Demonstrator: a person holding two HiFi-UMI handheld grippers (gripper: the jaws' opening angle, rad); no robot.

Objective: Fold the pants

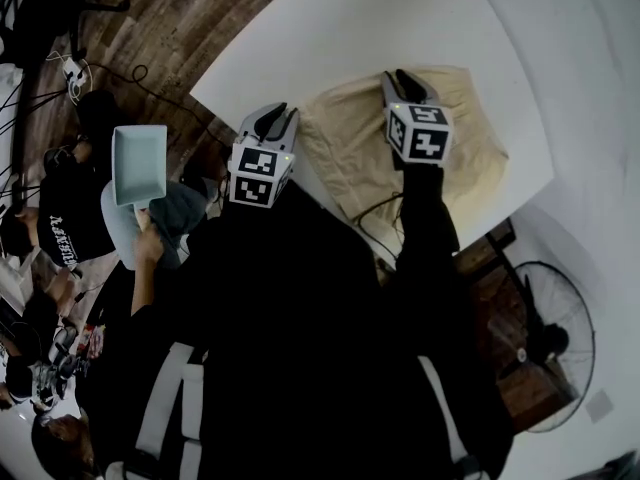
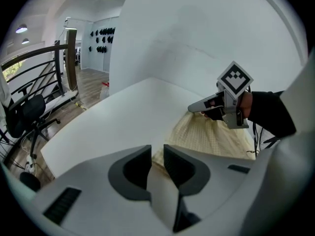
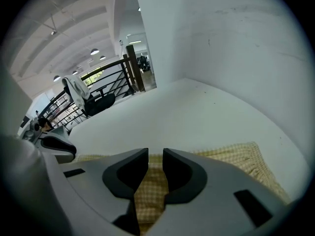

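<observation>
Pale yellow checked pants (image 1: 350, 148) lie folded on the near part of a white table (image 1: 380, 18). My left gripper (image 1: 277, 120) points down at their left edge. Its jaws stand a little apart, and the cloth's edge (image 2: 160, 157) shows in the gap under them. My right gripper (image 1: 405, 83) is over the far edge of the pants (image 3: 236, 159). Its jaws are also slightly apart, with checked cloth visible through the gap and lying flat below. In the left gripper view the right gripper (image 2: 206, 107) hovers at a far corner of the cloth (image 2: 211, 136).
The table's near edge runs just under my arms, with a dark cable (image 1: 375, 213) hanging by it. A person at the left holds a light blue tray (image 1: 140, 163). A floor fan (image 1: 550, 348) stands at the right. An office chair (image 2: 24, 114) and a railing lie beyond the table's left side.
</observation>
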